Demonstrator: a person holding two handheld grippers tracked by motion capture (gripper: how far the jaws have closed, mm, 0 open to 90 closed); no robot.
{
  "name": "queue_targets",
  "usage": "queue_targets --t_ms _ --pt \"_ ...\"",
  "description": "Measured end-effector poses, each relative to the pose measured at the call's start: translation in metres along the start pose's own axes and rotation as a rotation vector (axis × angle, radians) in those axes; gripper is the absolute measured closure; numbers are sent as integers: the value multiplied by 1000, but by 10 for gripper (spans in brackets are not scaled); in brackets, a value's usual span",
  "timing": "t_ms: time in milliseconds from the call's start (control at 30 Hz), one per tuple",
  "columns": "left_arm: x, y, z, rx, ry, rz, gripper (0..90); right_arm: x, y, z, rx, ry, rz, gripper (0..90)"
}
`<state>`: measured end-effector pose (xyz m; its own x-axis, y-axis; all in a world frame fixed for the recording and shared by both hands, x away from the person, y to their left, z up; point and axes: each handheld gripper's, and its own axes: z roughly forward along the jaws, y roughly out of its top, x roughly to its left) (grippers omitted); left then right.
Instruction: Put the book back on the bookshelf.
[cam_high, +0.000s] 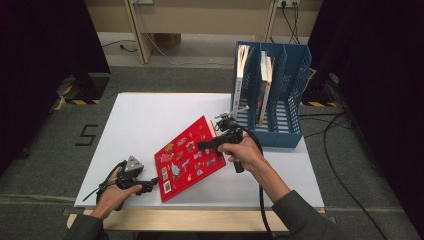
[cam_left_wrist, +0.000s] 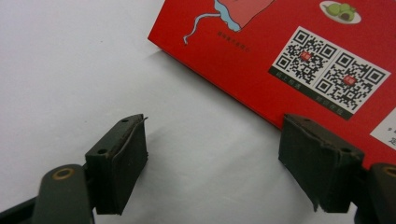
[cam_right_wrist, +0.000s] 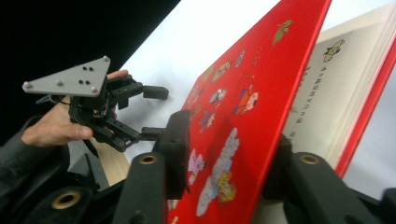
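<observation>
Gripped in my right hand-held gripper (cam_right_wrist: 224, 154), the red front cover (cam_right_wrist: 252, 107) of the picture book (cam_high: 187, 157) stands lifted at a steep tilt, one black pad pressed on its illustrated face and the other behind it, with the cream pages (cam_right_wrist: 327, 98) showing past the raised edge. Those jaws are closed tight on the cover alone. That book lies flat on the white desk (cam_high: 145, 120), turned at an angle, its far corner pointing toward the blue file rack (cam_high: 272, 90) at the desk's back right edge, where several books stand upright in the compartments. Just off the book's near left corner, my left hand-held gripper (cam_high: 147, 186) rests low over the desk, its grey three-cornered plate (cam_high: 133, 164) on top. Its jaws stand parted and hold nothing: bare desk lies between the two pads, and the right one sits just in front of the book's edge beside the two printed QR codes (cam_left_wrist: 329, 70). Both my forearms reach in from the desk's near side.
</observation>
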<state>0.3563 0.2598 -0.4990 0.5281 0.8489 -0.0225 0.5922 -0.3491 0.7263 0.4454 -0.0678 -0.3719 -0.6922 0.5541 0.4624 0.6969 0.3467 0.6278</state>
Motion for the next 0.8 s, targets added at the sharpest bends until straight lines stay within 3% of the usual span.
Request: queue_targets --t_ms 67,233,333,400,500,633,800 --pt "-1 0 0 -2 1 0 219 1 0 -2 4 -7 -24 707" --pt "-5 2 3 -11 -4 4 215 5 5 -7 20 -59 -86 719" --pt "-4 3 3 -16 -26 -2 209 9 9 -9 31 -73 -123 716" --pt "-3 2 2 -12 -39 -6 141 12 12 -10 38 -82 -151 716" --pt "0 2 0 -29 -62 -22 142 19 18 -14 48 -97 -190 716" --pt "4 3 -3 -51 -47 -48 150 26 25 -22 58 -127 -220 716" --pt "-1 6 -6 -75 -29 -15 149 32 33 -30 90 -182 -248 689"
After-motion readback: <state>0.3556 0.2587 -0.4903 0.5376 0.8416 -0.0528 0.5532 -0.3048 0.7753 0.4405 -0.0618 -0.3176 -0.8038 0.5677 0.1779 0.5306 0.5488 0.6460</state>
